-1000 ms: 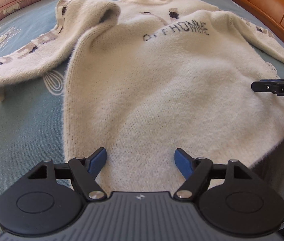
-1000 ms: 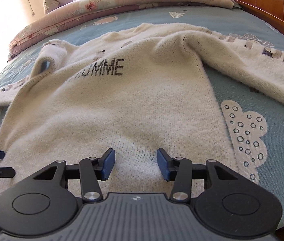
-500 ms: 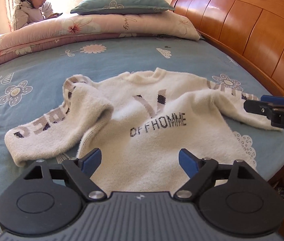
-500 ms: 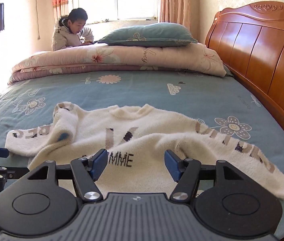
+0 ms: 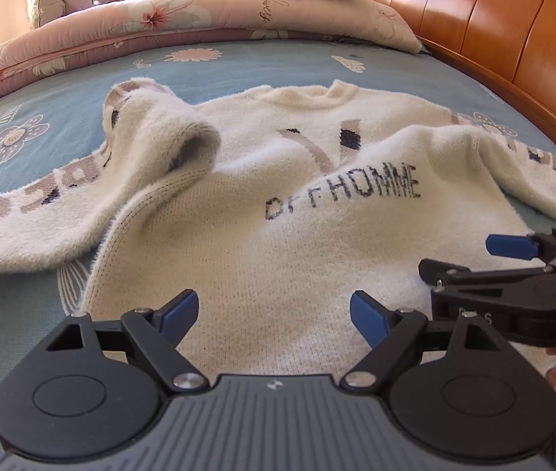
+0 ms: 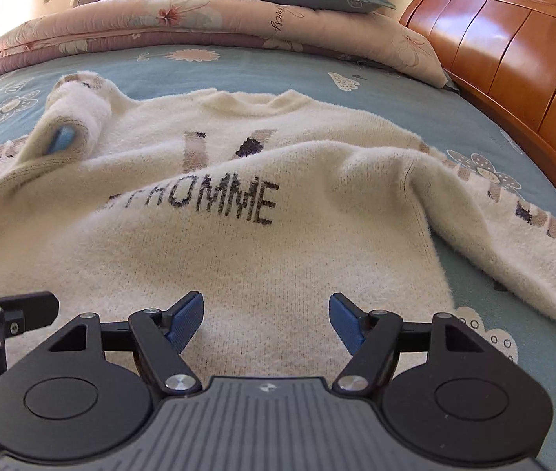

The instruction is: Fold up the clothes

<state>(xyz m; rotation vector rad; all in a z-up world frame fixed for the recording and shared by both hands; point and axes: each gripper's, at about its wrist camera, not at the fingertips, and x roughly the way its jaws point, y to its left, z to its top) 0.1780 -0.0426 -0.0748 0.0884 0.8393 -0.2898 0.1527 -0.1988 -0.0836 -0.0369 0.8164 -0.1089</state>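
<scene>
On the blue flowered bed, a cream sweater is lying face up, sleeves spread, the left one rumpled near the shoulder; the left tool and right tool are hovering over its lower half, both gaping wide and holding nothing; the fuzzy knit is likely slipping or bunching if pinched shallowly, skewing any fold.
</scene>
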